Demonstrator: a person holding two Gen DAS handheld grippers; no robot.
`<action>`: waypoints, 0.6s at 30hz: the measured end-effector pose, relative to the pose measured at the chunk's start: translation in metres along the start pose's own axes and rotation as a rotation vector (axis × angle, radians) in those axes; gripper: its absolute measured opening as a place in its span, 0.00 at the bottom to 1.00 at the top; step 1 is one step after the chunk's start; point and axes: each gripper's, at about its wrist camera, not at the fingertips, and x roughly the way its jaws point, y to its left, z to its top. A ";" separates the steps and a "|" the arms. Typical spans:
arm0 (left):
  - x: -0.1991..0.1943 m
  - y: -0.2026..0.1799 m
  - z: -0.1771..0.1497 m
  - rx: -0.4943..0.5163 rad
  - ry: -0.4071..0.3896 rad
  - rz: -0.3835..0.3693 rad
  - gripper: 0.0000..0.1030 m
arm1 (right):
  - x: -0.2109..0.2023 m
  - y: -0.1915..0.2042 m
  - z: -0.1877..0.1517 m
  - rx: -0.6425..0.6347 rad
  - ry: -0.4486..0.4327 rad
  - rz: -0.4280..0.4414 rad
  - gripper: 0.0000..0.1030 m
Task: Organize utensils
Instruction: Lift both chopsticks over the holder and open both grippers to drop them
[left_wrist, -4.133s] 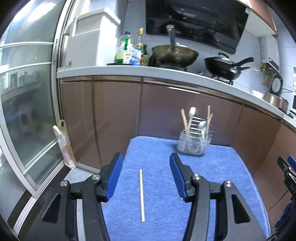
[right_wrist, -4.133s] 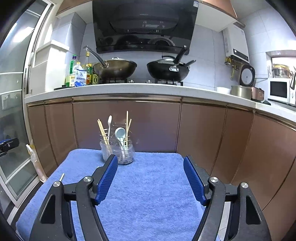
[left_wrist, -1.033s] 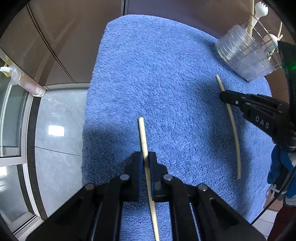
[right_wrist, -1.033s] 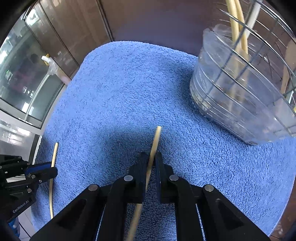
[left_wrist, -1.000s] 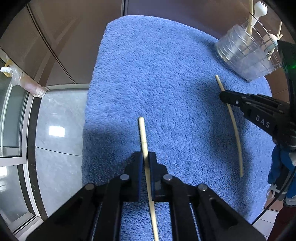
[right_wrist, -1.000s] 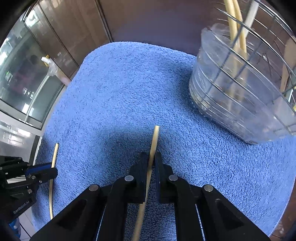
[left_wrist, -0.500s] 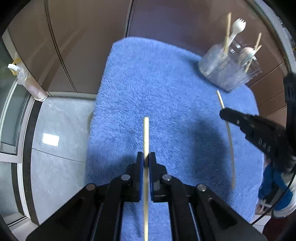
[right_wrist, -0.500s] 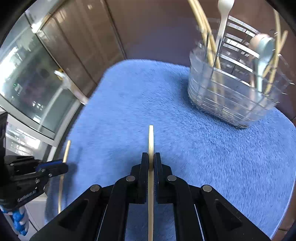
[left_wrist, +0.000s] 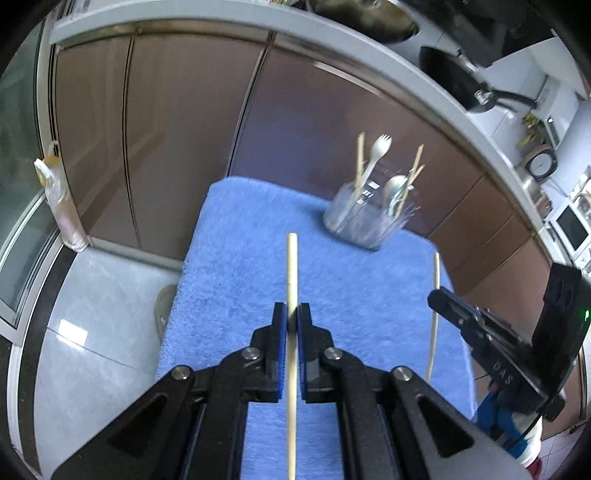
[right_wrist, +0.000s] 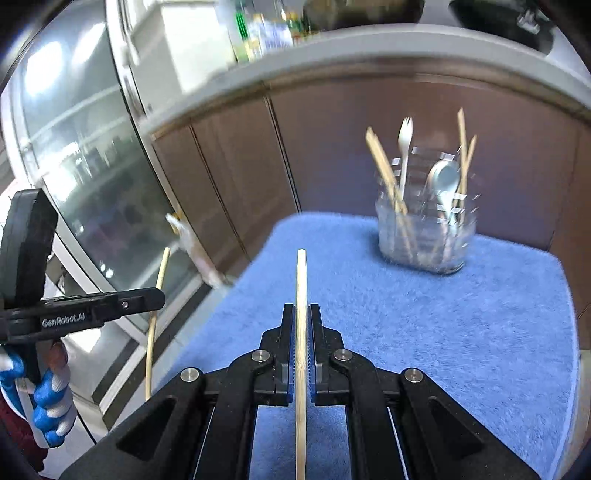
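We clench one chopstick (left_wrist: 291, 266) in our left gripper (left_wrist: 292, 321); our right gripper (right_wrist: 302, 321) pinches another chopstick (right_wrist: 301, 280); both are above the blue towel (right_wrist: 461, 314), short of the utensil holder (right_wrist: 424, 236).

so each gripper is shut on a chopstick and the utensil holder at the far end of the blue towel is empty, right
Not quite. The utensil holder isn't empty: the right wrist view shows chopsticks, a fork and a spoon standing in it. The rest holds: the left gripper and right gripper are each shut on a chopstick, above the blue towel.
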 end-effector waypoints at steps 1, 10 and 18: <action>-0.005 -0.004 -0.001 0.002 -0.014 -0.003 0.05 | -0.008 0.002 -0.003 -0.004 -0.030 -0.001 0.05; -0.036 -0.042 -0.003 0.079 -0.117 -0.007 0.05 | -0.060 0.003 0.001 -0.039 -0.188 -0.062 0.05; -0.033 -0.078 0.046 0.115 -0.241 -0.042 0.05 | -0.067 -0.008 0.037 -0.090 -0.337 -0.086 0.05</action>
